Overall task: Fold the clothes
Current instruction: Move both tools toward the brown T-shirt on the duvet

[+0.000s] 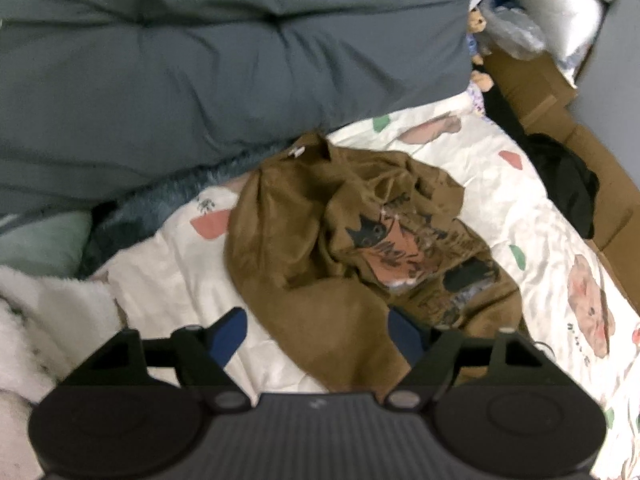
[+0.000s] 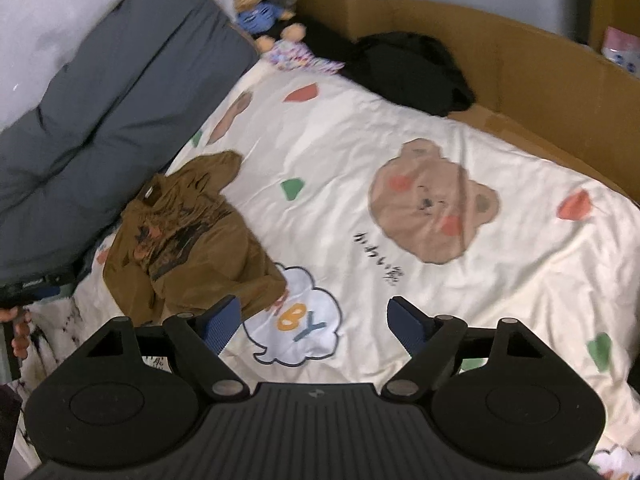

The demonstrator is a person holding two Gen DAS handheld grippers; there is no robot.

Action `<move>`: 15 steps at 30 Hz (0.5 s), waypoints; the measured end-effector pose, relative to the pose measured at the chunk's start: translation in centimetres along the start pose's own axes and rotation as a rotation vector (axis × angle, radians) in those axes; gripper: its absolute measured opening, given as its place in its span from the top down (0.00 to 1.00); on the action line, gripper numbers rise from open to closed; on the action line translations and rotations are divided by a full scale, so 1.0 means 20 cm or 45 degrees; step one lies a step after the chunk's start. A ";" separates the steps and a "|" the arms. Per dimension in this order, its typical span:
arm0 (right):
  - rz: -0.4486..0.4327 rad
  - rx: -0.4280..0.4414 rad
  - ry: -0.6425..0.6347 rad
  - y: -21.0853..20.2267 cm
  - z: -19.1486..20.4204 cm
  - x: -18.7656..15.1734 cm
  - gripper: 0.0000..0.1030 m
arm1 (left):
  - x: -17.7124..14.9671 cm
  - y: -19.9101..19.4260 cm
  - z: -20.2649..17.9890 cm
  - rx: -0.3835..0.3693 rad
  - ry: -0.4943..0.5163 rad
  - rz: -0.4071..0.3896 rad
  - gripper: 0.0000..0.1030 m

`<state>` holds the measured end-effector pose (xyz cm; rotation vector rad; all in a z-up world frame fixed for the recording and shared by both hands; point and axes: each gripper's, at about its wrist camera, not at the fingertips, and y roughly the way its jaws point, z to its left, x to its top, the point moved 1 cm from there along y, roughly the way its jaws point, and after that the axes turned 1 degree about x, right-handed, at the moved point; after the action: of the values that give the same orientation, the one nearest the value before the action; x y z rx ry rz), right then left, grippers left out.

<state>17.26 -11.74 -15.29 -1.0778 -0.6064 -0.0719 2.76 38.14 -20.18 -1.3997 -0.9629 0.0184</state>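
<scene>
Both claws stand open and empty, the left claw [image 1: 316, 334] just above the brown T-shirt [image 1: 360, 240], the right claw [image 2: 314, 328] over the bear-print bedspread [image 2: 400, 140] beside it. Crumpled, the shirt lies lengthwise along the grey cushion [image 2: 100, 120], collar at the far end.

A cream bear-print quilt [image 2: 400, 128] covers the bed, a grey cushion [image 1: 200, 60] alongside, cardboard [image 2: 540, 80] behind.

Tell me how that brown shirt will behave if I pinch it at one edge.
The brown shirt lies crumpled in soft folds, so it will probably hang limp and drag its bulk. It looks thin, likely light. The quilt beneath is wrinkled too, so a deep pinch might catch it.
</scene>
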 end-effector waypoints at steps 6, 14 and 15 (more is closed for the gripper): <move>0.072 0.024 -0.042 0.19 0.06 0.03 0.18 | 0.00 0.13 0.04 0.060 -0.032 0.021 0.19; 0.157 0.062 -0.137 0.47 0.12 0.06 0.18 | -0.04 0.31 0.13 0.100 -0.092 0.080 0.17; 0.172 0.068 -0.155 0.51 0.13 0.06 0.18 | -0.05 0.33 0.13 0.103 -0.091 0.084 0.17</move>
<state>20.69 -4.32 -21.97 -1.0739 -0.6397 0.1278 4.02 41.33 -26.40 -1.3628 -0.9643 0.1556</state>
